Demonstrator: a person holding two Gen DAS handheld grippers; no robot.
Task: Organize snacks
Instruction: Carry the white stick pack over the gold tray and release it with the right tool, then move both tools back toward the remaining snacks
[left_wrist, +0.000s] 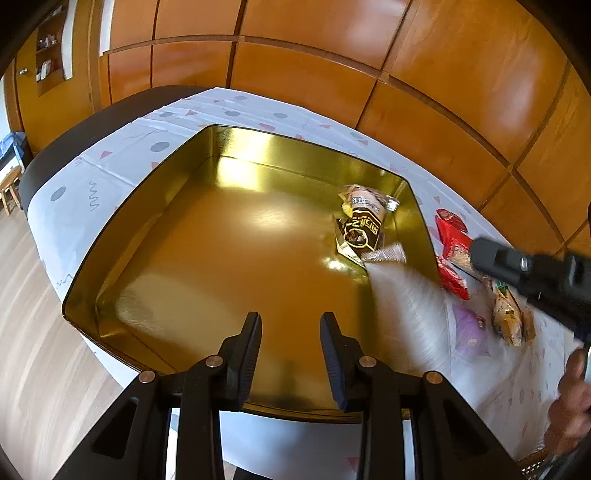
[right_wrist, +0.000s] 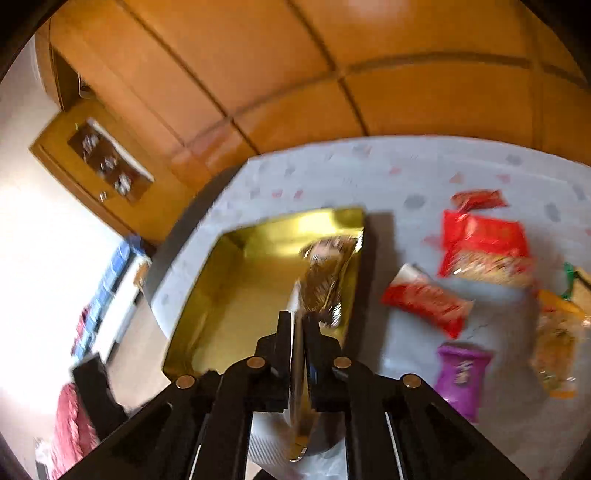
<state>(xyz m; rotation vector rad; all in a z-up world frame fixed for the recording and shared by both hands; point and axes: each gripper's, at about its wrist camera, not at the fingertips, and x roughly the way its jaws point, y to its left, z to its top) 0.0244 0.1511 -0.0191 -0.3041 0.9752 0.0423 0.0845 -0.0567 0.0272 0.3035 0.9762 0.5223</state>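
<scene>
A: Left wrist view: left gripper (left_wrist: 291, 354) spread, empty, over the gold tin (left_wrist: 207, 251). A brown snack packet (left_wrist: 364, 221) lies in its far right corner. The right gripper (left_wrist: 517, 266) is blurred, partly cut off.

B: Right wrist view: right gripper (right_wrist: 298, 325) pressed together. A purple packet (right_wrist: 460, 373) and red packets (right_wrist: 484, 243) lie on the tablecloth (right_wrist: 369, 170) beside the tin, all smeared.

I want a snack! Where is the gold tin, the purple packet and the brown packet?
gold tin (left_wrist: 122, 236): left wrist view, left inner wall.
purple packet (right_wrist: 461, 373): right wrist view, middle of wrapper.
brown packet (left_wrist: 364, 229): left wrist view, dark printed label.
</scene>
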